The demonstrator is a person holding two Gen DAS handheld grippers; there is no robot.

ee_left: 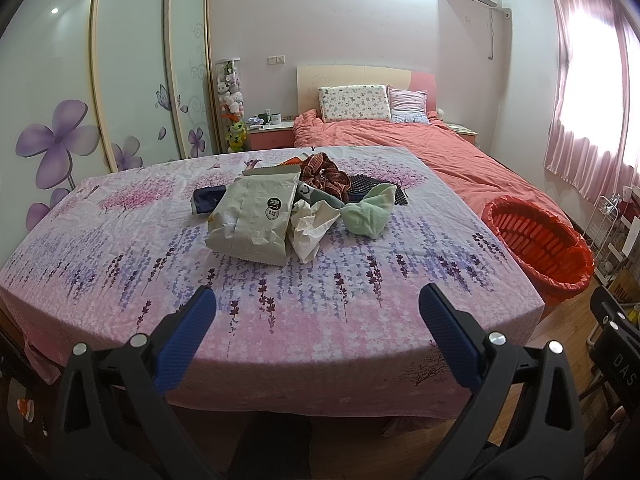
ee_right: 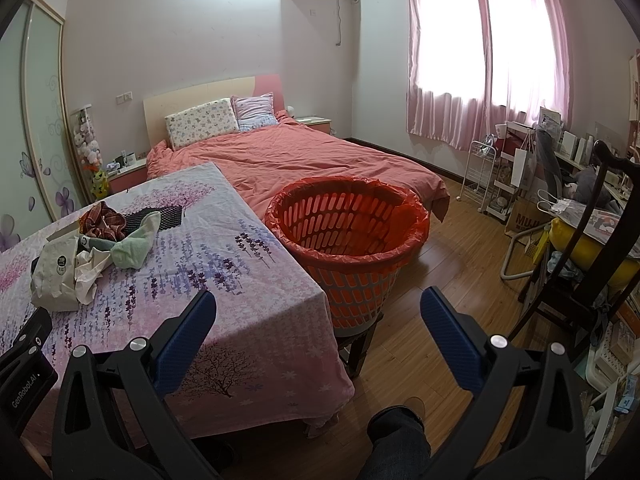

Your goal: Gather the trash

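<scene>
Two hand-held grippers hang wide open and empty as you face the bench: your left hand-held gripper (ee_left: 317, 307) over the near edge of the flowered cloth (ee_left: 120, 248), your right hand-held gripper (ee_right: 318, 307) off the bench's corner, looking at the orange basket (ee_right: 352, 280). At the middle of the bench lies the heap of trash: a pale paper bag (ee_left: 252, 220) with a round black label whose print is too small to read, crumpled white paper (ee_left: 310, 226) touching its right side, a dark blue packet (ee_left: 208, 199) just to its left, a green cloth (ee_left: 368, 212), a plaid scrunchie (ee_left: 326, 174) and a black mesh mat (ee_left: 376, 190) behind them. The basket, lined with a red plastic bag (ee_right: 416, 208), stands just beside the bench's right edge, between it and the pink-covered bed (ee_right: 304, 156). Your left view alone shows the wardrobe doors painted with purple flowers (ee_left: 56, 136) and, at its right edge, a black part of the other device lettered "DAS" (ee_left: 625, 366). Your right view alone shows the cluttered corner under the pink curtains (ee_right: 480, 48), where a brown paper bag reads "MUJI" (ee_right: 528, 220), a dark wooden chair (ee_right: 580, 264), and "GenRobot.AI" printed on the black device (ee_right: 24, 380) at its left edge. A dark trouser leg (ee_right: 400, 444) shows at the bottom, above the wood floor.
</scene>
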